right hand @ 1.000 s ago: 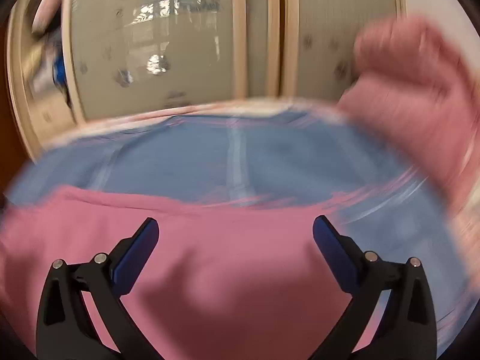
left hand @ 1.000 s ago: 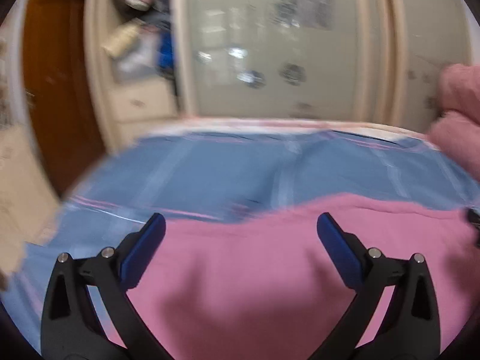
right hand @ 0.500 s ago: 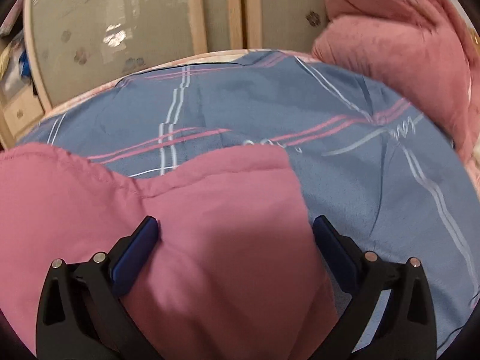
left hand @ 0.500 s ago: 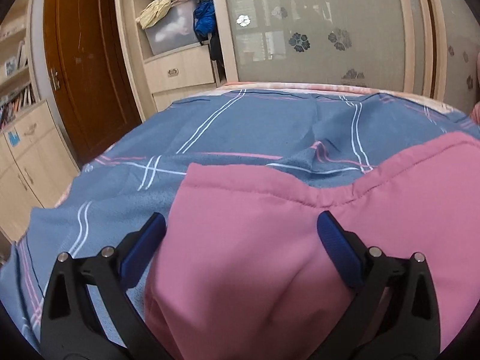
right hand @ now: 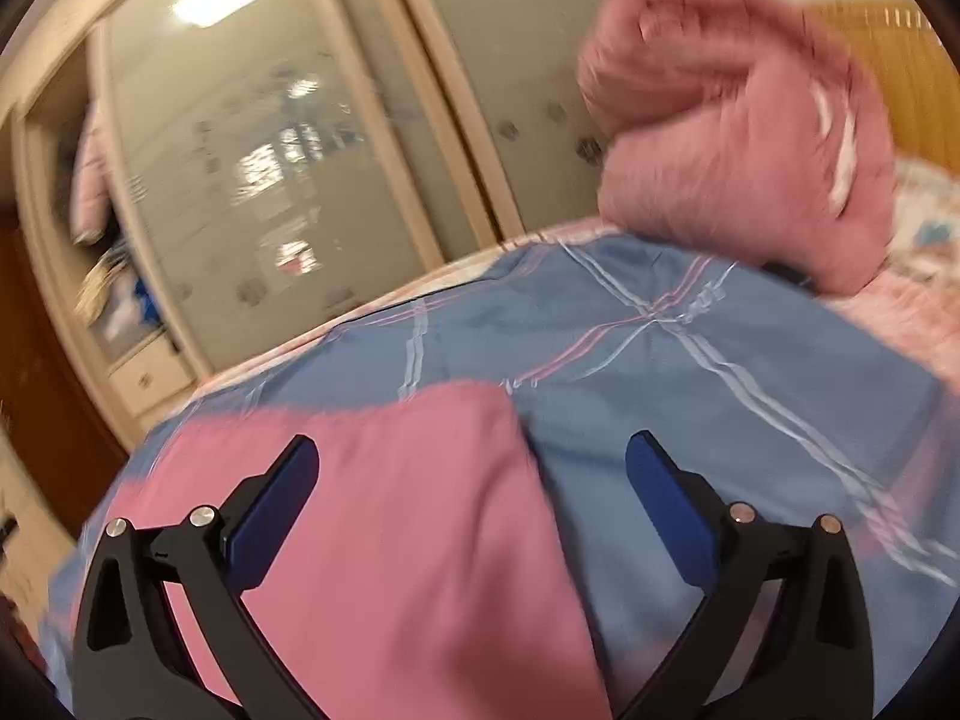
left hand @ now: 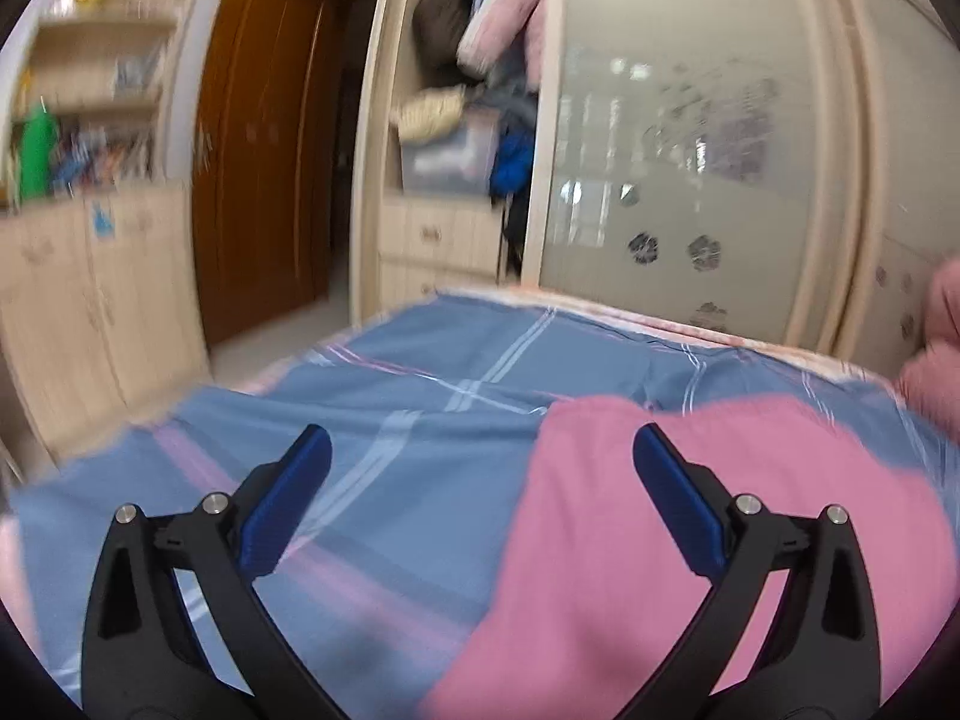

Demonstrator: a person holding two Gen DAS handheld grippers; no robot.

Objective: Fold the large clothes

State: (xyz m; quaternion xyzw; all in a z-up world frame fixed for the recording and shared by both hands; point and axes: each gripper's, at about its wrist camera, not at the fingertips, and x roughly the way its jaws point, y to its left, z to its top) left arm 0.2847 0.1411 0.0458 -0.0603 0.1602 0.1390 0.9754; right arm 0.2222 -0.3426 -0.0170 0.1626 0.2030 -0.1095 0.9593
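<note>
Blue plaid bedsheet (left hand: 420,396), pink garment (left hand: 690,510), wardrobe (left hand: 690,180) bkgd.

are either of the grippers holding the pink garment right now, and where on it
Nothing is held. The left hand-held gripper and right hand-held gripper are both open above the pink fabric garment lying on the blue plaid bedsheet.

No text, brand or number can be read in either view. A blue sticker (left hand: 103,220) is seen on the cabinet door at the left of the left wrist view, but it is too blurred to be read.
</note>
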